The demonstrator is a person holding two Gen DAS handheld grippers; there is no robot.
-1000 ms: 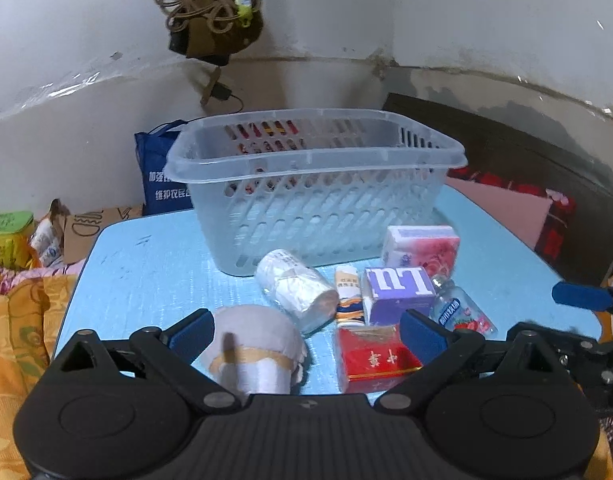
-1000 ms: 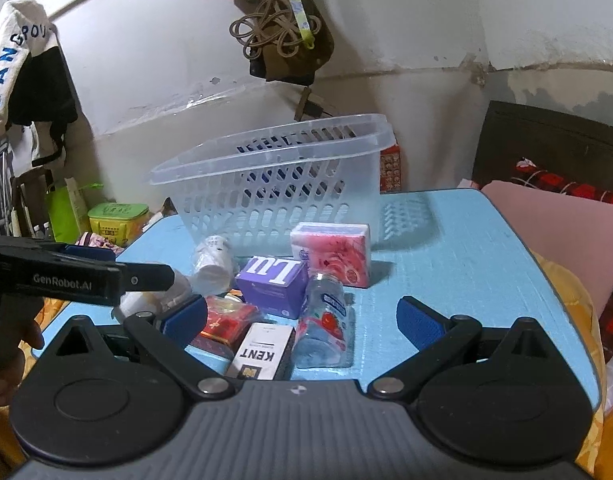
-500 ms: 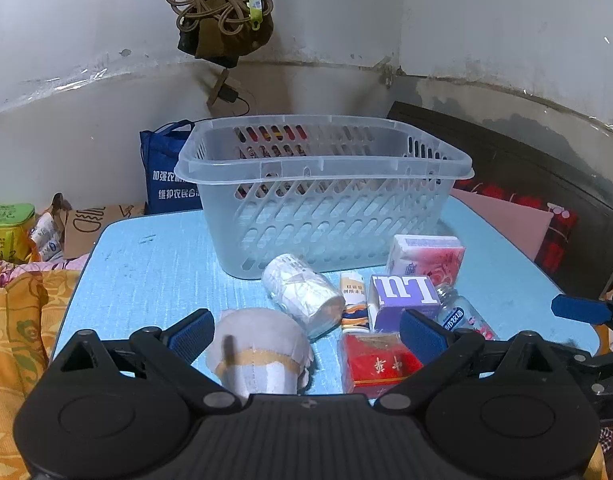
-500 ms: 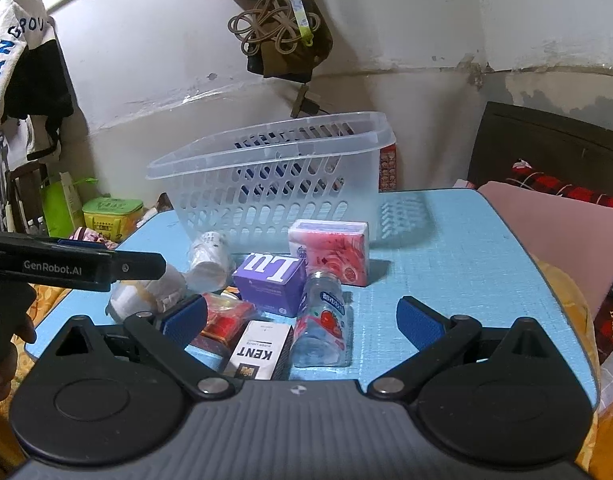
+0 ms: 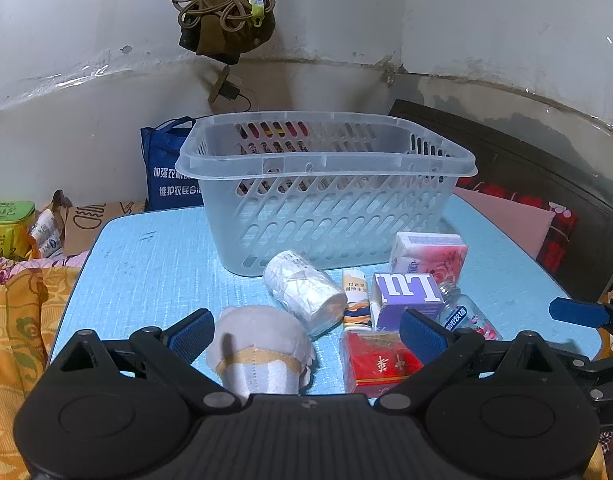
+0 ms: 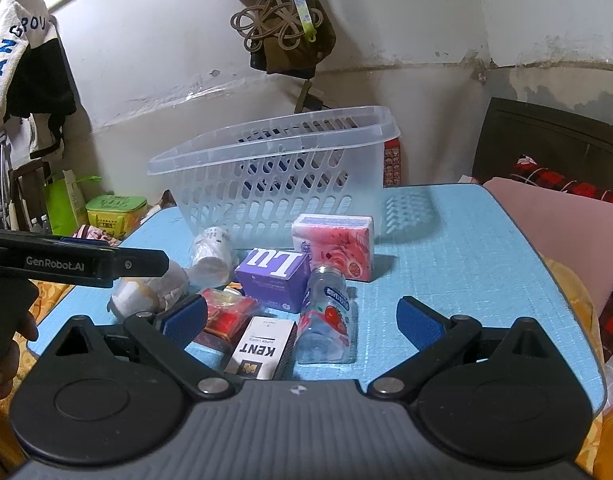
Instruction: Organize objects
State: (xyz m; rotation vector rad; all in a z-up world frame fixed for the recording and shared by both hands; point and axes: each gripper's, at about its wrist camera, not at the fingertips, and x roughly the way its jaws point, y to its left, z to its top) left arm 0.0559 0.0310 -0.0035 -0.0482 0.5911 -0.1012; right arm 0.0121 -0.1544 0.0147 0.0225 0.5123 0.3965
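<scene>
Both claws hang wide apart and grip nothing, the left claw [image 5: 302, 330] low over the near edge of the blue tabletop [image 5: 154, 264], the right claw [image 6: 300, 320] just beside it. Nothing looks to be in the clear plastic basket [image 5: 326, 200] yet; all the clutter lies bunched in front of it. Right before the basket's front wall lies a white roll [image 5: 302, 292] on its side, and nearer than that a grey cloth bundle [image 5: 262, 348], which sits between the left claw's fingers. Off to the basket's front right are a pink tissue pack [image 6: 334, 246], a purple box [image 6: 274, 278], a small clear bottle [image 6: 326, 316], a red pack [image 5: 378, 364] and a white KENT pack [image 6: 262, 348], most of them touching. That crowding is the worry, I'd say: closing on one could shove its neighbours, the bottle or roll could trundle off the tabletop, and the soft bundle may slump out of a pinch. The two claws are close enough to knock together.
</scene>
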